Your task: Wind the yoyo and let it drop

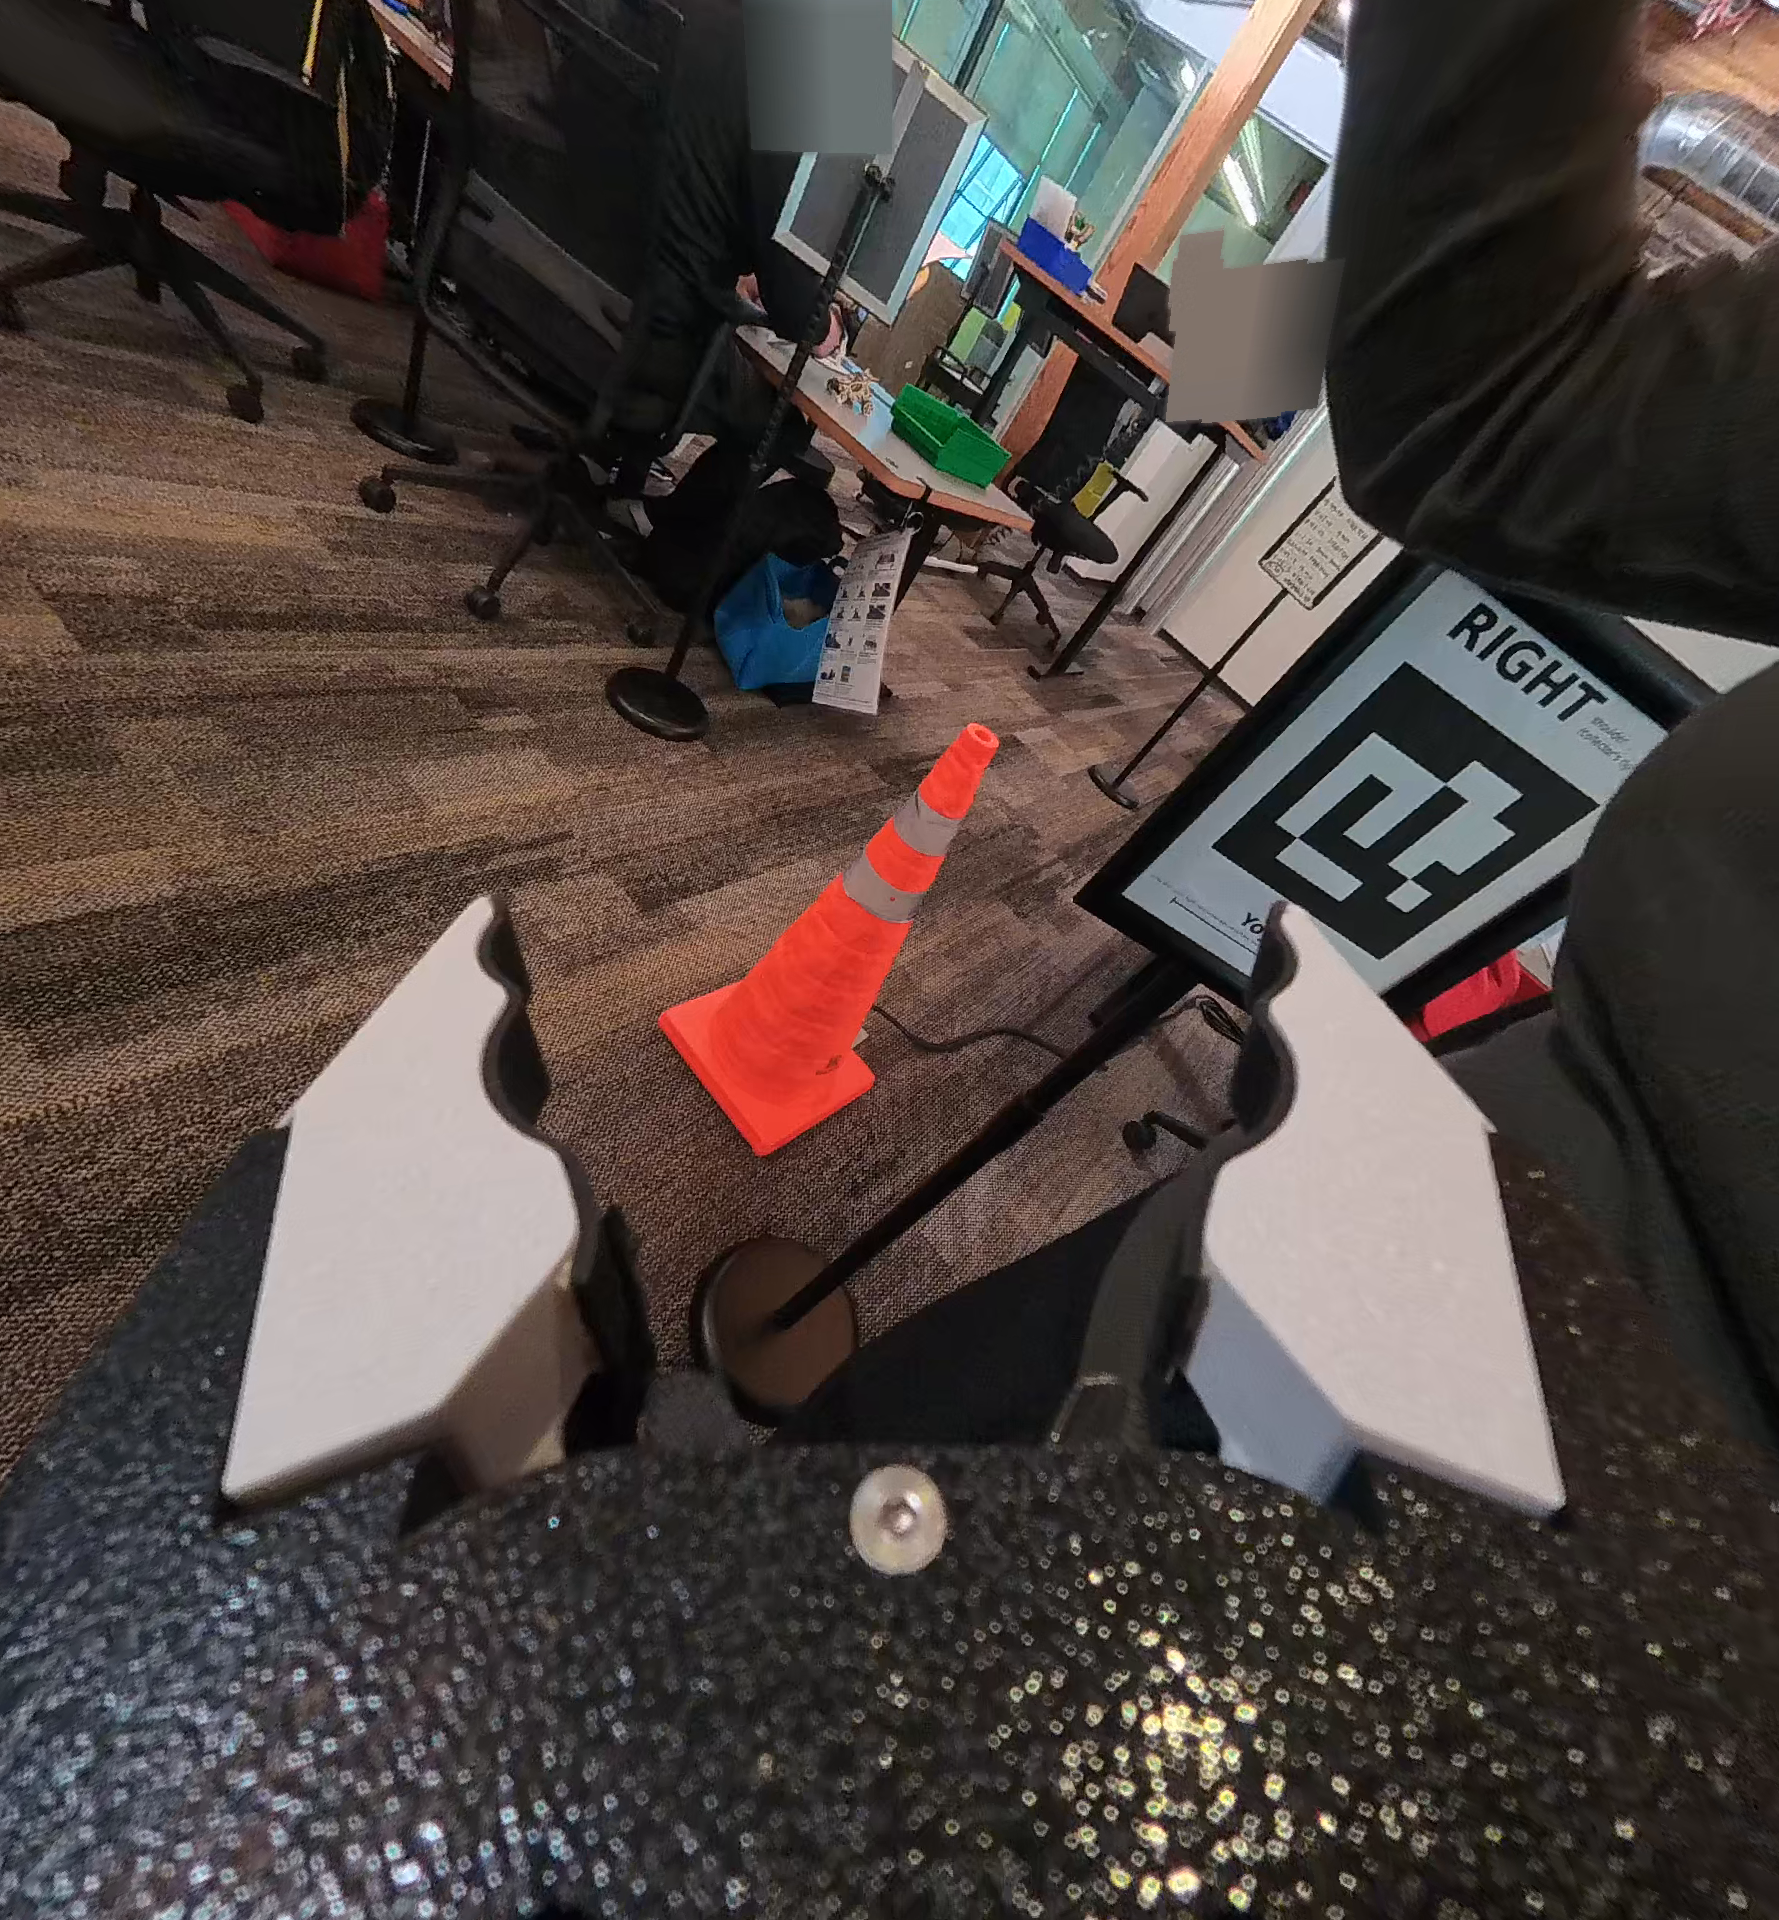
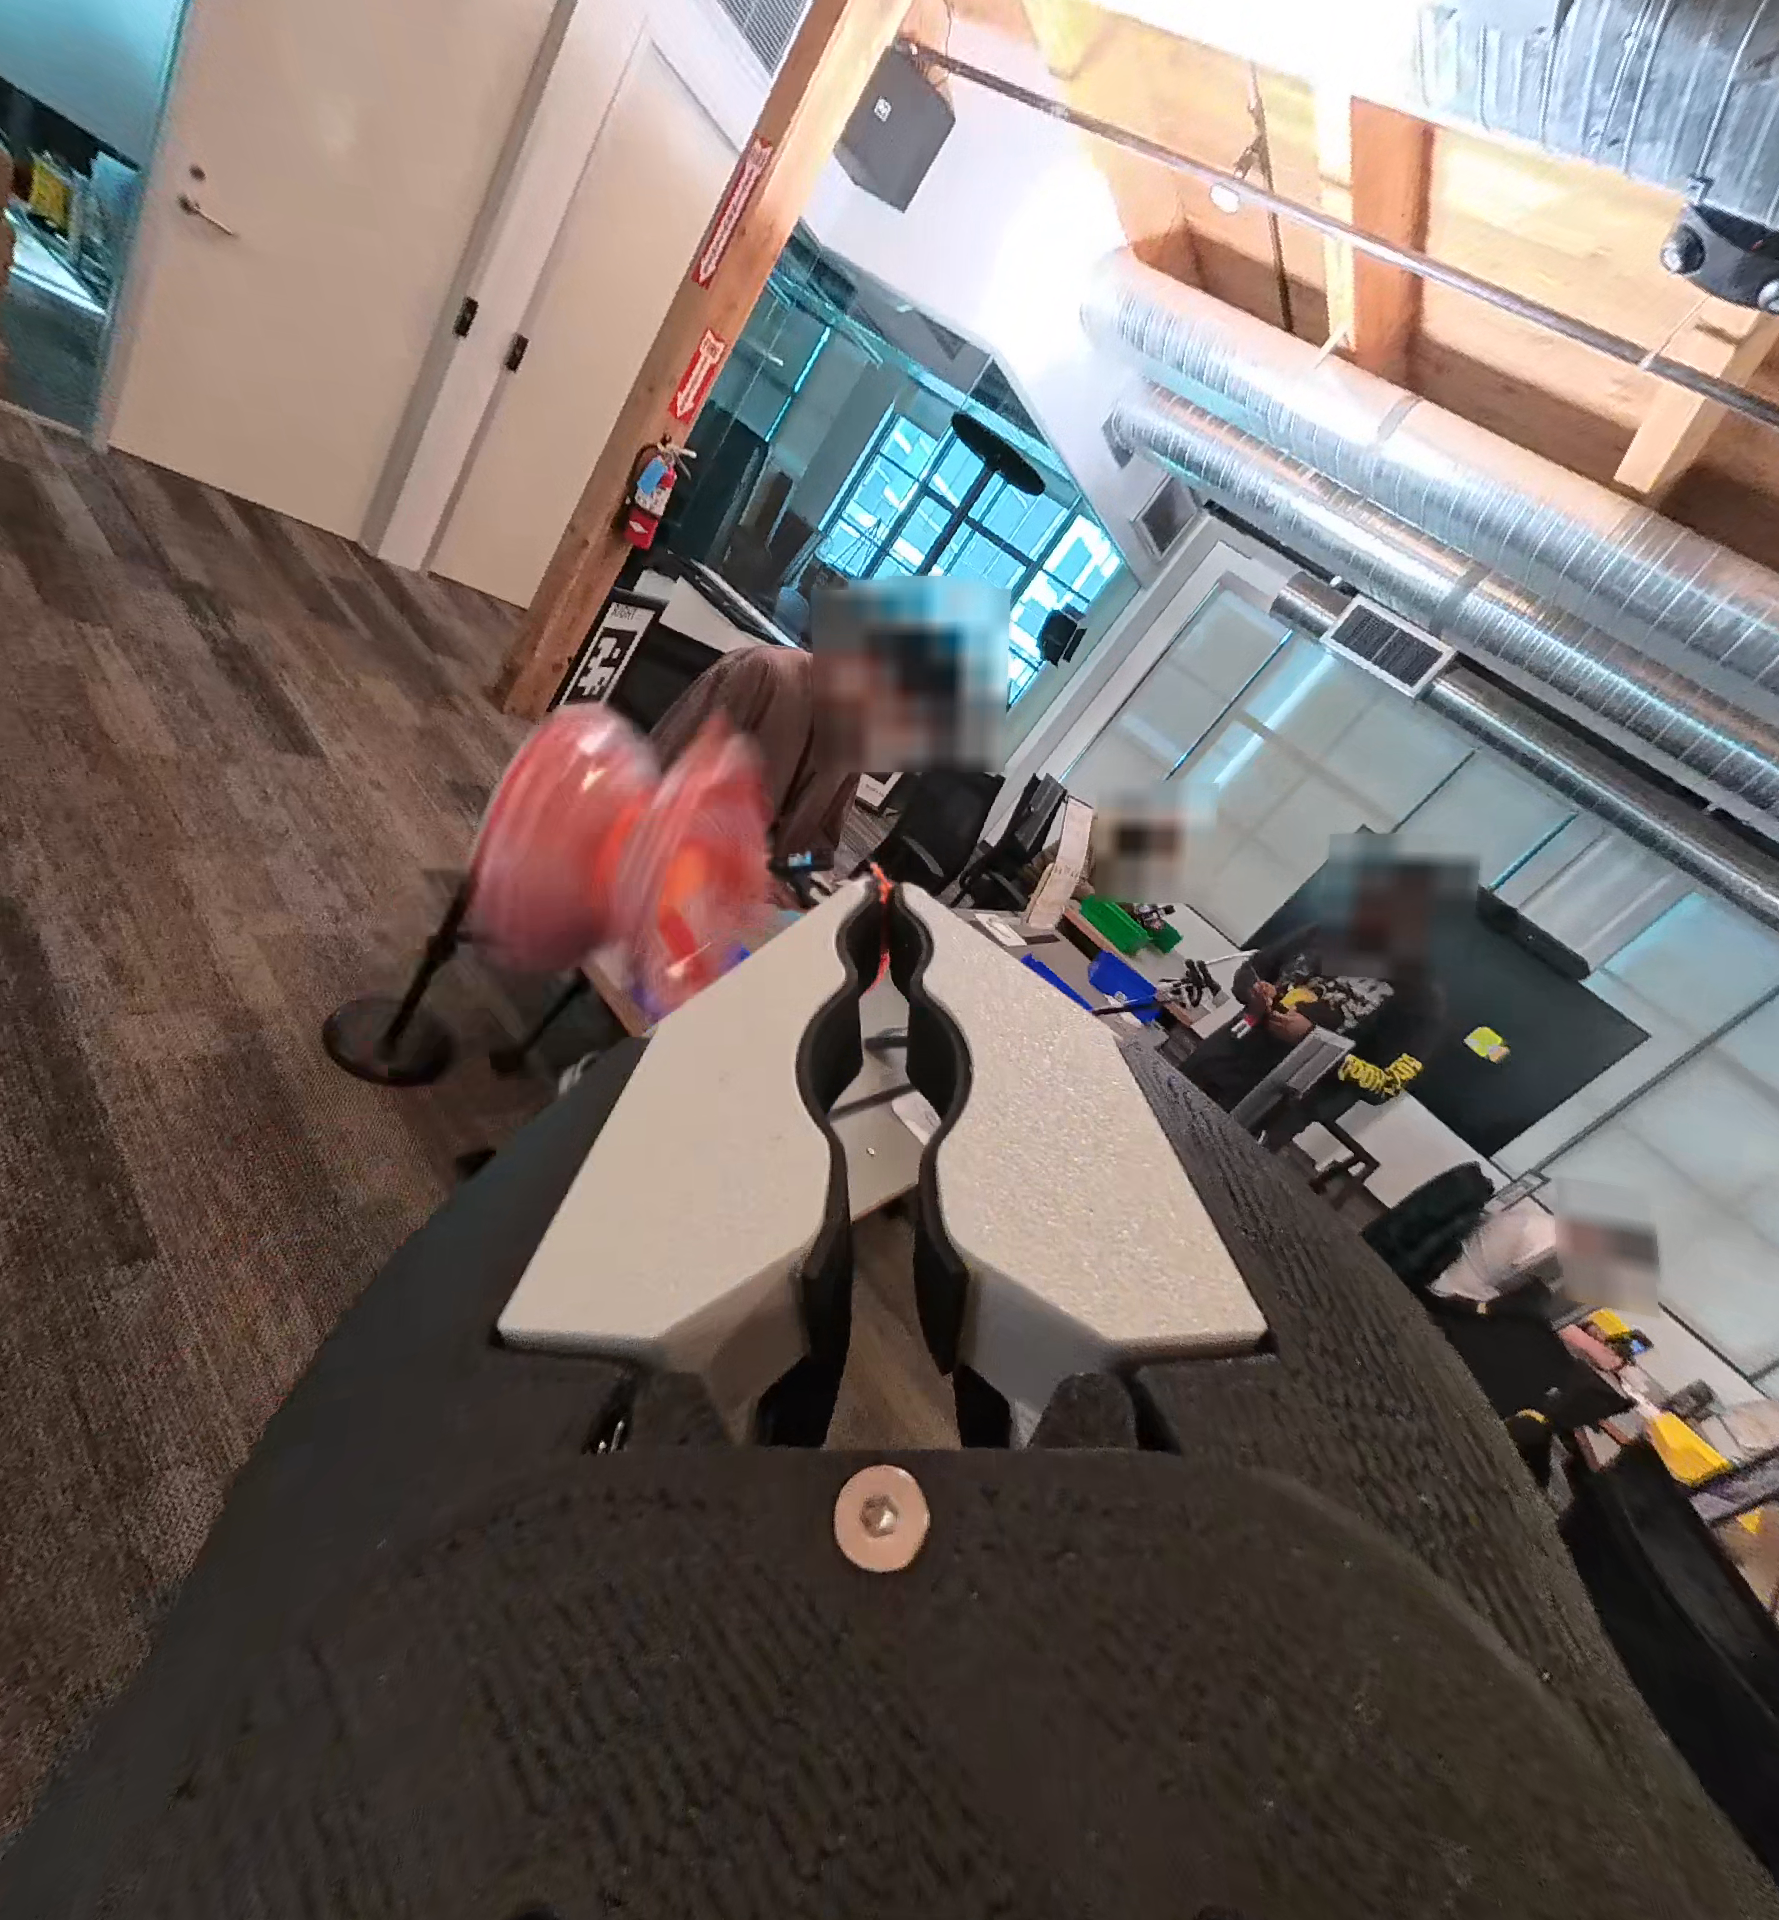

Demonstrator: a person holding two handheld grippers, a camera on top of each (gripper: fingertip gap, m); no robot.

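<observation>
Patterned brown-grey carpet (image 1: 241, 810) carries an orange traffic cone (image 1: 823, 977), a round black stand base (image 1: 776, 1325) and wheeled office chairs (image 1: 147, 197)

Right gripper (image 2: 880, 914), tilted, its grey fingers (image 2: 1051, 1122) closed at the tips on a thin orange string (image 2: 877, 940). A red yoyo (image 2: 620, 847), blurred, hangs in the air just left of the fingertips, above the patterned carpet (image 2: 137, 883). Seated people at desks (image 2: 1134, 925) lie beyond; silver ducts (image 2: 1487, 540) cross overhead.
</observation>
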